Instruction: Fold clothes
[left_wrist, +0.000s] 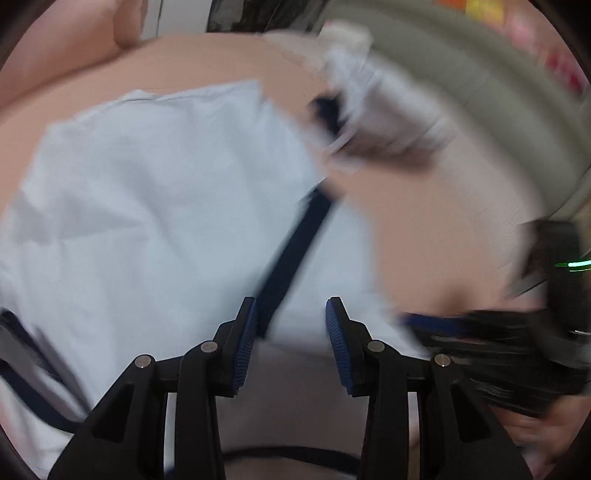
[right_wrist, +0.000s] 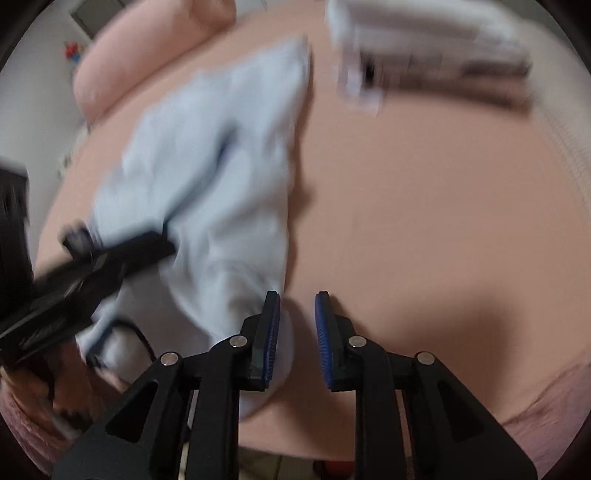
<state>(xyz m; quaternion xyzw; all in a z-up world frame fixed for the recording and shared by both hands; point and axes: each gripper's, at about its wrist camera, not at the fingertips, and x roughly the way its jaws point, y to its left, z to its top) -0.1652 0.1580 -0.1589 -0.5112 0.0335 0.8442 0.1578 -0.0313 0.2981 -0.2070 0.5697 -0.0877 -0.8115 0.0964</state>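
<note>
Pale blue garment (left_wrist: 155, 206), soft and creased, dark navy trim, lies spread on your pink bedsheet (right_wrist: 424, 206). Your left gripper (left_wrist: 290, 350) hangs over it, ribbed blue pads parted, empty. Right gripper (right_wrist: 297, 339) parted at its edge, gripping nothing.

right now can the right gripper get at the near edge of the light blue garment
Probably yes. The right gripper is open, the light blue garment edge lies just by its left finger on the pink bed sheet, nothing between; the image is blurred.
</note>
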